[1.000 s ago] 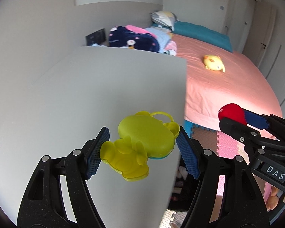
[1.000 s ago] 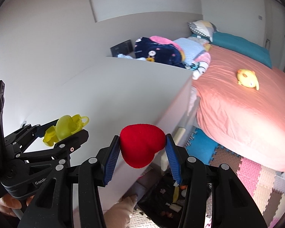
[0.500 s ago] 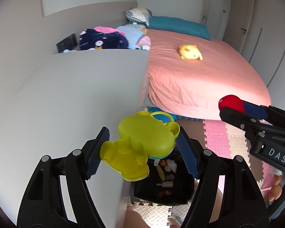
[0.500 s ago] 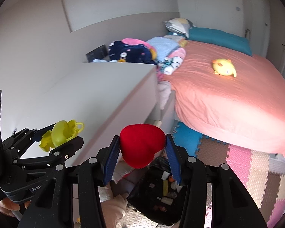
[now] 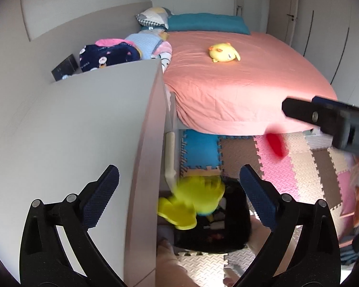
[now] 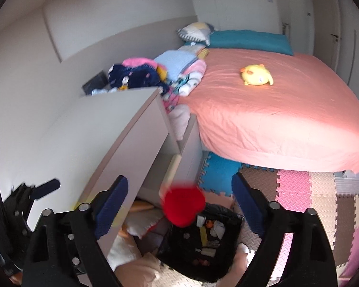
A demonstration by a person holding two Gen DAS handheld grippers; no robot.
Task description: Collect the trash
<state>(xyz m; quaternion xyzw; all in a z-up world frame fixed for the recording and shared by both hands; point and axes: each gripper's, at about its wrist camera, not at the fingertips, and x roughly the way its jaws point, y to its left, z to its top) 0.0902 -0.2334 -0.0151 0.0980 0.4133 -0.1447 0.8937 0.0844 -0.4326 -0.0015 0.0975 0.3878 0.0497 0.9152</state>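
My left gripper (image 5: 178,174) hangs beside the cabinet edge above a black trash bag (image 5: 234,234). Its jaws are opening and the pads touch nothing. A yellow plastic toy (image 5: 193,201) falls, blurred, from between them toward the bag. My right gripper (image 6: 179,184) is also opening above the same bag (image 6: 203,244), which holds several scraps. A red plush heart (image 6: 184,206) drops free between its spread fingers, clear of both pads. The left wrist view shows the heart (image 5: 275,143) as a red smear under one right finger (image 5: 306,113).
A pale cabinet (image 5: 83,131) stands to the left of the bag. The bed (image 5: 239,76) with a pink sheet carries a yellow plush (image 5: 223,52) and piled clothes (image 5: 107,55). Coloured foam mats (image 5: 287,167) cover the floor. Part of a person (image 6: 131,270) is beside the bag.
Both grippers swung from over the cabinet top to above the black bag. Both opened wide; the yellow toy and the red heart left the pads and are falling.
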